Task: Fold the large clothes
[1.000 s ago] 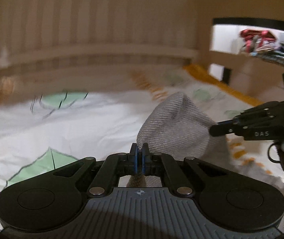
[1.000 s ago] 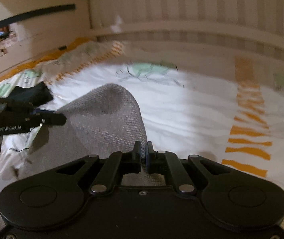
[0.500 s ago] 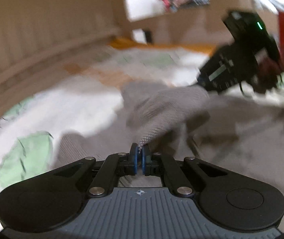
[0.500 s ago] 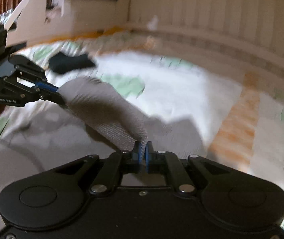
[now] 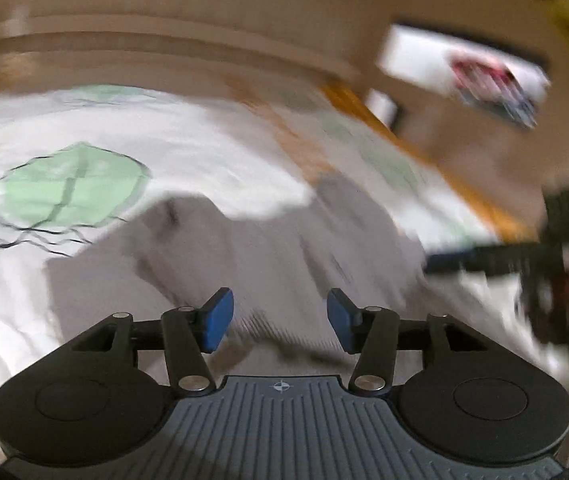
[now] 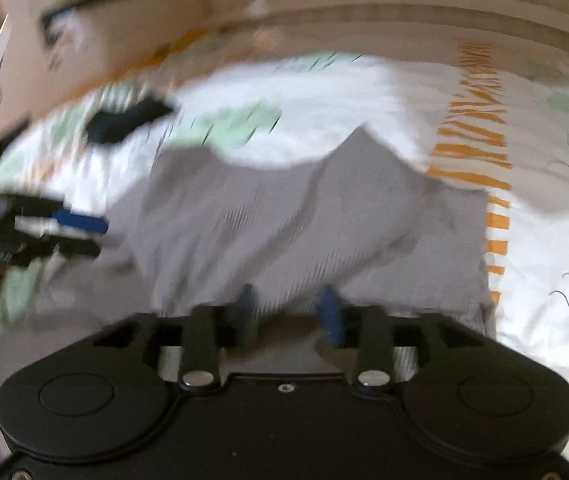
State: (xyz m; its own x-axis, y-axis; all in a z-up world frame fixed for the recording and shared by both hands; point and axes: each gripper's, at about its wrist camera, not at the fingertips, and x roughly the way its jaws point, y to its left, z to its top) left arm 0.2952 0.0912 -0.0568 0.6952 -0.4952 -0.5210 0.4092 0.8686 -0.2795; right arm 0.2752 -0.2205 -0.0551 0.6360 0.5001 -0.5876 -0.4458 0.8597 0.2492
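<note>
A grey knitted garment (image 5: 268, 248) lies spread on the white patterned bedsheet (image 5: 172, 148); it also fills the middle of the right wrist view (image 6: 284, 216). My left gripper (image 5: 280, 318) is open and empty just above the cloth. My right gripper (image 6: 288, 308) is open and empty over the garment's near edge. The right gripper shows at the right edge of the left wrist view (image 5: 484, 258), and the left gripper at the left edge of the right wrist view (image 6: 72, 228). Both views are blurred.
A dark garment (image 6: 128, 118) lies on the bed at the far left. A beige headboard (image 5: 164, 40) runs along the back. A shelf unit with colourful items (image 5: 492, 76) stands at the far right. Orange stripes (image 6: 472, 120) mark the sheet.
Both grippers have opened and let go of the grey garment's corners. The cloth, held up in a fold before, now lies flat on the bed.
</note>
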